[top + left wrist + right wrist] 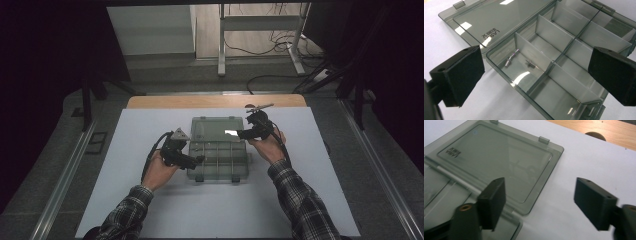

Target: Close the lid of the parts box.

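From the high view I can't read what lies in the box (218, 155); its smoky plastic and the dim light blur the compartments together. My left gripper (200, 160) sits at the box's left edge and my right gripper (241, 134) at the right edge of the open lid (216, 129), but whether either touches the plastic I cannot tell from up there.

In the left gripper view the far corner and the near end of the box are cut off by the frame and by my own black pads. One compartment by the hinge holds two small metal parts (510, 60); I can't tell what kind of part they are. The lid lies flat on the white table (150, 210), with printed lettering too skewed to read.

My left gripper's jaws stand wide, nothing between them, with the box just beyond. In the right gripper view the jaws are partly open and grip nothing; one jaw is over the lid's corner, the other over bare table.
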`<action>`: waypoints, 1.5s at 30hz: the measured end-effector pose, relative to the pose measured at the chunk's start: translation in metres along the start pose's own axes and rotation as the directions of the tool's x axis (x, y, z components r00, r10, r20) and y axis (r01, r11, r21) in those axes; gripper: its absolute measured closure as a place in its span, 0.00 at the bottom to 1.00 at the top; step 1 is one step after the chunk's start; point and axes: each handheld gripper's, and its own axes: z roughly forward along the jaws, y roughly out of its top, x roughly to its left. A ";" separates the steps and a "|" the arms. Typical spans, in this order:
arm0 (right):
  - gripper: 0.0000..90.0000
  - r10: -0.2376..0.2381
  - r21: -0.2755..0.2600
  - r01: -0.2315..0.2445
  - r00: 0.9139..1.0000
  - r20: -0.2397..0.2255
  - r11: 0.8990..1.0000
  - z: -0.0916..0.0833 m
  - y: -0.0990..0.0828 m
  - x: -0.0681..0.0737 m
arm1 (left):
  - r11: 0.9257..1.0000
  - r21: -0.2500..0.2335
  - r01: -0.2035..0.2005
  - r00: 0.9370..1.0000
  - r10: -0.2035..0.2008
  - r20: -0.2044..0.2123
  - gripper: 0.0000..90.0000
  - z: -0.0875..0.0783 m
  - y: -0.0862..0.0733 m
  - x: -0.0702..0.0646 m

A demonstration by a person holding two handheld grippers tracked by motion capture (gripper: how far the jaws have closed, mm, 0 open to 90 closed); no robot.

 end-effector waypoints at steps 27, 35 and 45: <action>0.90 0.079 0.135 -0.087 0.995 0.064 0.987 0.056 0.016 -0.009 | 1.000 -0.009 0.012 1.000 -0.012 -0.012 0.01 -0.005 -0.002 0.008; 0.95 0.030 0.136 -0.044 0.995 0.099 0.990 0.058 0.020 -0.002 | 1.000 -0.009 0.010 1.000 -0.011 -0.014 0.01 -0.005 -0.001 0.007; 0.96 0.014 0.137 -0.025 0.997 0.075 0.990 0.060 0.023 -0.001 | 1.000 -0.019 0.020 1.000 -0.020 -0.015 0.02 -0.008 -0.002 0.010</action>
